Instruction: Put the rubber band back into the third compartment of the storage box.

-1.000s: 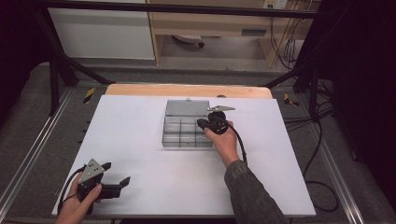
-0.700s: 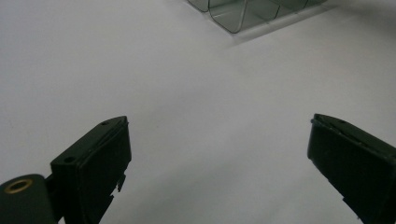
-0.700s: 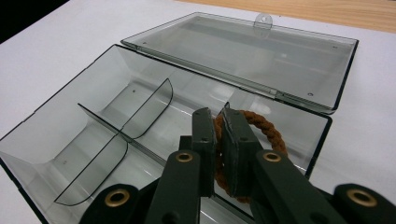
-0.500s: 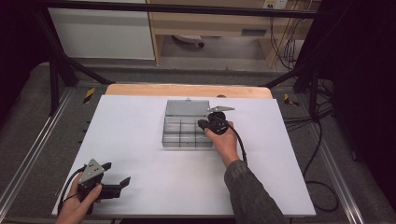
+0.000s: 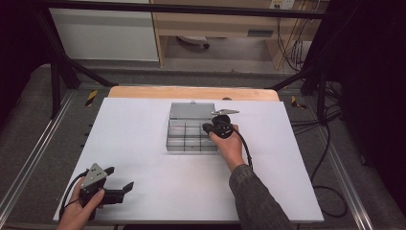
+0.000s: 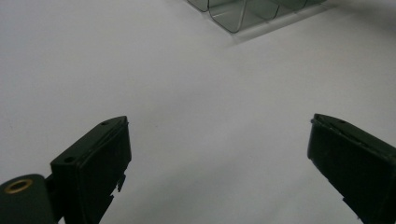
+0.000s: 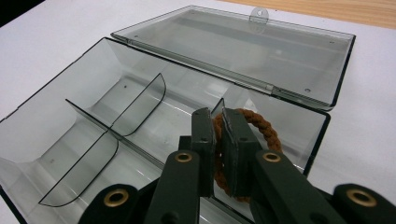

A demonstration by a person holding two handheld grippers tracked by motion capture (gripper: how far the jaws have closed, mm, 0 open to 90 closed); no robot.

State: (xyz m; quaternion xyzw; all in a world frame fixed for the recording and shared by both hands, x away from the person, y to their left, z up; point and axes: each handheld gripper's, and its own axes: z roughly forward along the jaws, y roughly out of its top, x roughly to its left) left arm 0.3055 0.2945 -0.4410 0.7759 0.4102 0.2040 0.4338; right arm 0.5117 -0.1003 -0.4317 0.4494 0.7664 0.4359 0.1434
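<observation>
A: From above, the right gripper sits over the right end of the clear box, mid-table; what it holds cannot be made out there.

B: Its own camera tells more: the jaws are pinched tight on a brown hair tie, low in the box's right compartment, the lid lying open beyond.

A: The left gripper waits at the near left corner, jaws wide, empty.

B: Bare white table lies between them.

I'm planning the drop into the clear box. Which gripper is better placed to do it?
The right gripper: it is shut on the brown hair tie over the open organizer box. The left gripper is open, far off near the table's edge.
</observation>
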